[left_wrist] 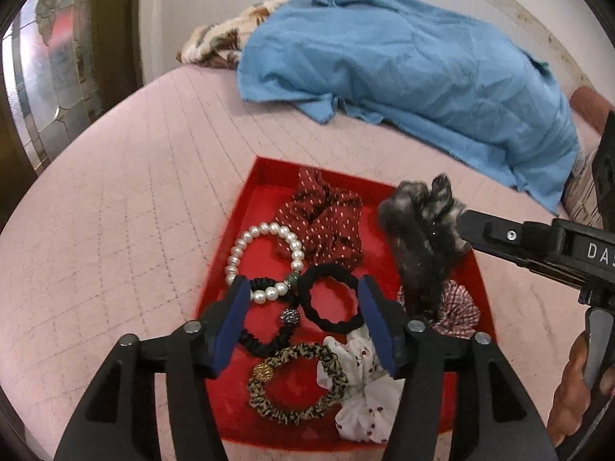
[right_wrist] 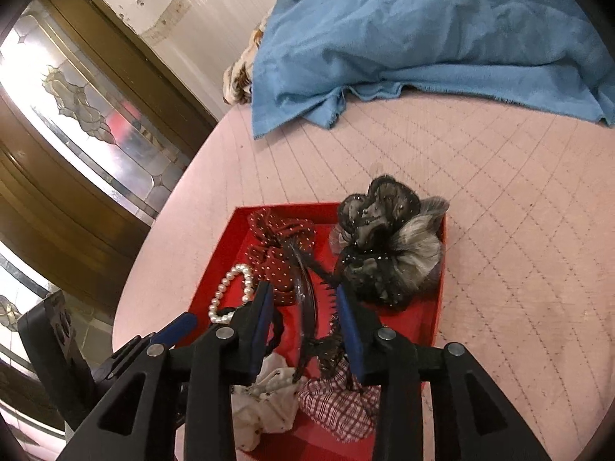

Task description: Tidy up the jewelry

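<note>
With both the left tool (left_wrist: 303, 326) and right tool (right_wrist: 305, 328) standing apart and gripping nothing, we judge sorting nearly done: pearl bracelet (left_wrist: 265, 261), hair ties and dark hair comb (right_wrist: 384, 253) lie in the red tray (left_wrist: 269, 171) on the bed (left_wrist: 134, 192).

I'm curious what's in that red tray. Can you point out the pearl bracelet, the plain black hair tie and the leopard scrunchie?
pearl bracelet (left_wrist: 235, 250): left wrist view, on its left-side pearls.
black hair tie (left_wrist: 331, 273): left wrist view, on its top band.
leopard scrunchie (left_wrist: 265, 407): left wrist view, on its lower left band.
</note>
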`<state>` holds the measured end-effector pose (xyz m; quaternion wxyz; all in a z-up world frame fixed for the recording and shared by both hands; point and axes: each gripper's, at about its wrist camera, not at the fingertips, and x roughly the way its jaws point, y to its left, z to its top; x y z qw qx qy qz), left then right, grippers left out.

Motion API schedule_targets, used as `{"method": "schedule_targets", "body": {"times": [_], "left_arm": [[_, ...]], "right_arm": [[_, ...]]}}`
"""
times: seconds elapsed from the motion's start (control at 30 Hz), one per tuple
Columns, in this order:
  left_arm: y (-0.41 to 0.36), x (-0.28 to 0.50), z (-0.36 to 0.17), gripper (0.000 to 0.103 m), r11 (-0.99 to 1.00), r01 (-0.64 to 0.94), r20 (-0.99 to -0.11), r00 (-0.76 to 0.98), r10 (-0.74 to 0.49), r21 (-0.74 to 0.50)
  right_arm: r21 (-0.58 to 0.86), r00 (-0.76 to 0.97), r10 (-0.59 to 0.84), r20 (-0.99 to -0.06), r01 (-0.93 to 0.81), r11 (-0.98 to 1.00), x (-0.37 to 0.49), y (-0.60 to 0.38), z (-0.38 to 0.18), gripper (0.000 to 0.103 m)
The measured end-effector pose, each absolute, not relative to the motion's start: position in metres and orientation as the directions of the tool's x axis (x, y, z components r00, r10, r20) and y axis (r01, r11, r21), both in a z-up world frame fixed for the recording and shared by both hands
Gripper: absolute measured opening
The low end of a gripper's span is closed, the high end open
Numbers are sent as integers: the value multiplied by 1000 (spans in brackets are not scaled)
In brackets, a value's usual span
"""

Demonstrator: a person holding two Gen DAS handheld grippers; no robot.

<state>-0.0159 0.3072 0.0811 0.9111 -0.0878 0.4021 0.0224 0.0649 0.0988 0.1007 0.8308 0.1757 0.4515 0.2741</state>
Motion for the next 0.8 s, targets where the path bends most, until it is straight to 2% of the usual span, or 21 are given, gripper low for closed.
{"method": "schedule_targets", "body": {"times": [0.17, 0.33, 0.47, 0.57, 0.7, 0.8], "left_arm": [[313, -38, 103, 83, 977, -203, -645, 755, 118, -59], [308, -68, 130, 101, 928, -362, -456, 813, 362, 90], [297, -96, 142, 103, 877, -456, -304, 823, 480, 151], [291, -105, 145, 103, 885, -440, -326, 824, 464, 150], [277, -118, 136, 103, 923, -362, -443, 811, 382, 132], [264, -135, 134, 103, 942, -314, -485, 810, 330, 116]], "right_arm": [[532, 483, 607, -632, -300, 792, 48, 82, 117, 45], [476, 524, 564, -639, -307, 824, 21, 70, 125, 47], [419, 549, 524, -652, -316, 852, -7, 63, 125, 50], [363, 573, 486, -660, -324, 874, -28, 60, 124, 52], [302, 610, 441, -659, -322, 897, -59, 55, 122, 58], [255, 642, 399, -655, -309, 916, -78, 49, 121, 61]]}}
